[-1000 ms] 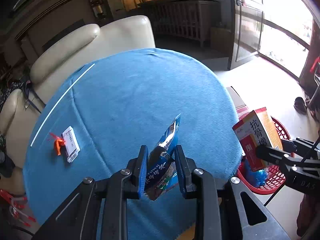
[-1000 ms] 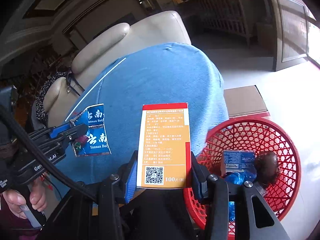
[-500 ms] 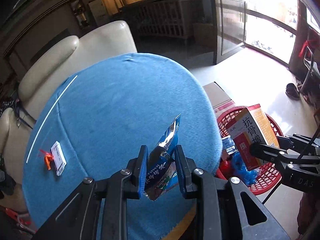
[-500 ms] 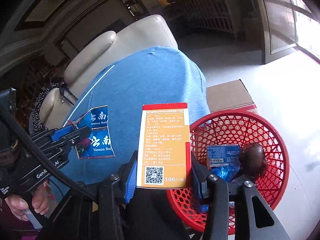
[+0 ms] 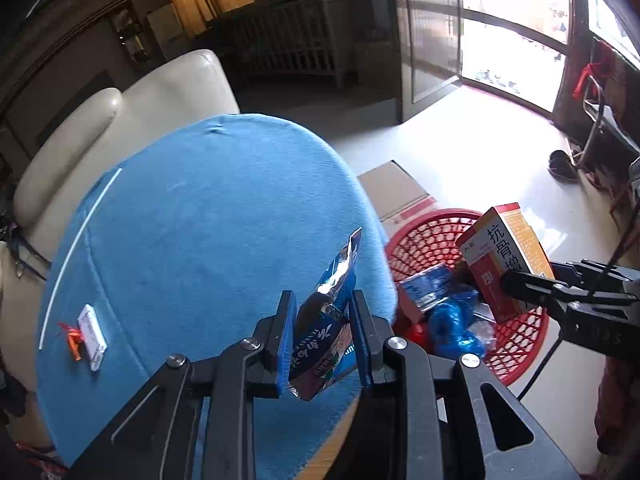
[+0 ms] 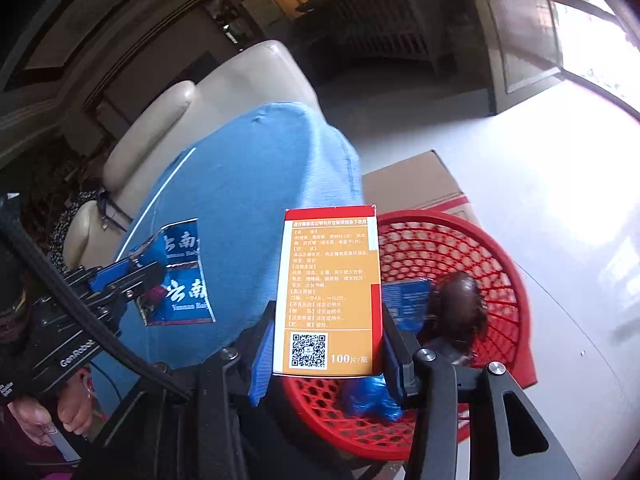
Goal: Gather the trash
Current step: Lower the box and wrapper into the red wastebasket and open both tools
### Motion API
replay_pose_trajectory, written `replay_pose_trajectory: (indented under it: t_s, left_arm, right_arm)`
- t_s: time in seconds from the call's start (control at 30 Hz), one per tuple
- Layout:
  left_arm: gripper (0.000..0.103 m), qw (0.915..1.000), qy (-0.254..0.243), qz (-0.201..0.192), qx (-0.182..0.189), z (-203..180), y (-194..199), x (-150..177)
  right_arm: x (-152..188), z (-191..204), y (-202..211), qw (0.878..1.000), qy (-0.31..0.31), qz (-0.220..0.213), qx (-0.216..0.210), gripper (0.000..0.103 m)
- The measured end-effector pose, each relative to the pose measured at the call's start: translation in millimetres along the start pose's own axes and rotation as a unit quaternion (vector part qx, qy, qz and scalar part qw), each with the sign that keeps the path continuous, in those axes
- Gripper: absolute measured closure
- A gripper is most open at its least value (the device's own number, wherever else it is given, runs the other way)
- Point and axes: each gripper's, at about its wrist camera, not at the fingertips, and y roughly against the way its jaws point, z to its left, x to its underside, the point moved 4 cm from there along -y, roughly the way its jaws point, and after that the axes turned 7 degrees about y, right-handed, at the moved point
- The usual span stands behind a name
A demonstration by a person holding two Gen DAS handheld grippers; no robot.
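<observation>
The red mesh basket (image 6: 492, 264) stood on the pale floor just beside the desk (image 5: 192, 216), which was draped in blue cloth. Inside it lay a flat blue packet (image 6: 406, 300), a crumpled blue plastic bag (image 5: 452, 324) and a dark brown rounded lump (image 6: 460, 304); what the lump was could not be told. The right gripper (image 6: 324, 364) had its fingers closed on the lower sides of an orange and red medicine box (image 6: 330, 292), held upright over the near rim of the basket, its printed back and QR code toward the camera. The left gripper (image 5: 322, 340) had its fingers drawn narrow on a blue foil snack wrapper (image 5: 330, 312), which stuck up between them over the desk's edge, next to the basket. On the far left of the cloth lay a small white tag (image 5: 92, 338) with an orange clip (image 5: 72, 338) touching it. Behind the basket a closed cardboard box (image 6: 412, 180) sat on the floor against it, and a cream leather armchair (image 5: 132, 120) stood behind the desk. A person's hand (image 6: 52, 420) gripped the left tool's handle.
</observation>
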Motion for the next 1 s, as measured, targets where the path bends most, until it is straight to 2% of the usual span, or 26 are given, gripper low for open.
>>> replay_pose_trajectory:
  t_s: [0.27,0.47,0.63,0.77,0.83,0.87,1.0]
  left_arm:
    - [0.075,0.9962,-0.005,0.024,0.084,-23.3,-8.2,2.7]
    - [0.075,0.9865,-0.018,0.070,0.147,-55.4,-26.3,12.3]
    - [0.074,0.9809,-0.027,0.098,0.166,-69.9,-40.9,21.7]
    - [0.073,0.9785,-0.029,0.110,0.172,-73.4,-45.9,25.1]
    - [0.060,0.9782,-0.027,0.113,0.173,-71.1,-45.3,24.6]
    - [0.058,0.9786,-0.024,0.110,0.172,-68.5,-44.4,23.1]
    - [0.055,0.9818,-0.021,0.092,0.165,-56.6,-34.7,20.8]
  right_arm:
    - [11.4,-37.3,3.4,0.999,-0.041,0.010,0.029,0.055]
    - [22.4,-69.5,0.9,0.995,-0.080,0.028,0.059,0.055]
    - [33.7,-90.7,-4.2,0.990,-0.104,0.052,0.083,0.053]
    - [38.5,-94.7,-4.7,0.988,-0.111,0.064,0.086,0.051]
    - [39.2,-95.0,-4.1,0.987,-0.118,0.069,0.083,0.047]
    - [38.5,-94.2,-3.4,0.987,-0.120,0.070,0.083,0.047]
    - [32.1,-89.9,0.2,0.987,-0.120,0.062,0.082,0.047]
